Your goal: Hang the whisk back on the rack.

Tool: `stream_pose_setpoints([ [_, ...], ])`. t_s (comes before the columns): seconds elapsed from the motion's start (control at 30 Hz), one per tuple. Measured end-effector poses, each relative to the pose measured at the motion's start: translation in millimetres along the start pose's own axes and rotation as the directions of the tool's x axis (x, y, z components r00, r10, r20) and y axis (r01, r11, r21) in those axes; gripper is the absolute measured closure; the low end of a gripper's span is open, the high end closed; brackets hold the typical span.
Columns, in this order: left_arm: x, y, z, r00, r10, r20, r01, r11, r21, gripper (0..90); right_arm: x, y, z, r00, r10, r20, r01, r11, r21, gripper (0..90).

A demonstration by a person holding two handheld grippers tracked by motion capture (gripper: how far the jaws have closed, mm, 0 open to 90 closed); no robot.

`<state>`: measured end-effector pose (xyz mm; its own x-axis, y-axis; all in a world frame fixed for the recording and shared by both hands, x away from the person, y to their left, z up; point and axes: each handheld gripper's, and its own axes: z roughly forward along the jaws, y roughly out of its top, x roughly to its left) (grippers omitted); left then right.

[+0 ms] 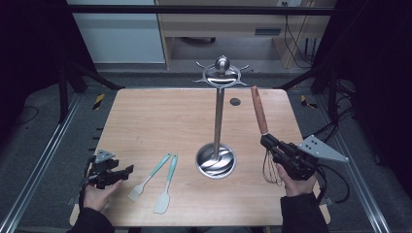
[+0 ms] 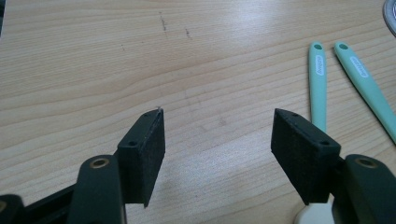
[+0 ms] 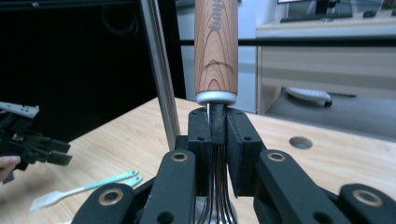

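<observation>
Your right gripper [image 1: 270, 143] pinches the whisk [image 1: 265, 133] upright by its wire neck, so next hang its handle on the rack [image 1: 221, 76] while your left gripper [image 1: 127, 170] rests spread.

Obstacles: rack [image 1: 218, 116], upright at mid surface [image 1: 145, 116], hooks spread at its top; two spatulas [image 1: 158, 182] lying near left hand-held gripper [image 1: 127, 171]; whisk [image 1: 265, 141] raised just right of the pole. Free: bare left and far-left board; gap between spatulas and rack base.

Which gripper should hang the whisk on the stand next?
Right. The right gripper is shut on the whisk, handle up, beside the stand. The left gripper is open and empty near the two spatulas.
</observation>
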<state>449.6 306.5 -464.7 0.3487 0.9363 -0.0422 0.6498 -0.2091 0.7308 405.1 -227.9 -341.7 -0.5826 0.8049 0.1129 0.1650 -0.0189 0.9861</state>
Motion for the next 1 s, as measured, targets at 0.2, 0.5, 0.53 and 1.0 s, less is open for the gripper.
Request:
stream_pose_setpoints([
  [0.2,-0.7,0.0,1.9,1.0000,0.002,-0.008,-0.002,1.0000,0.006,34.9,-0.2,11.1,-3.2,0.9997,-0.016,-0.016,0.015,0.999,-0.037,81.1],
  [0.5,-0.3,-0.2,1.5,1.0000,0.000,-0.009,0.000,1.0000,0.005,34.9,2.4,22.5,-0.2,0.9989,-0.029,-0.037,0.027,0.997,-0.077,81.1],
  [0.53,-0.2,-0.2,1.5,1.0000,0.001,-0.009,-0.001,1.0000,0.005,34.9,3.1,23.4,0.2,0.9986,-0.033,-0.041,0.030,0.996,-0.078,81.1],
  [1.0,-0.5,-0.1,1.7,1.0000,0.000,-0.008,0.000,1.0000,0.004,34.9,10.0,31.4,-9.3,0.9958,-0.061,-0.068,0.053,0.991,-0.121,81.1],
])
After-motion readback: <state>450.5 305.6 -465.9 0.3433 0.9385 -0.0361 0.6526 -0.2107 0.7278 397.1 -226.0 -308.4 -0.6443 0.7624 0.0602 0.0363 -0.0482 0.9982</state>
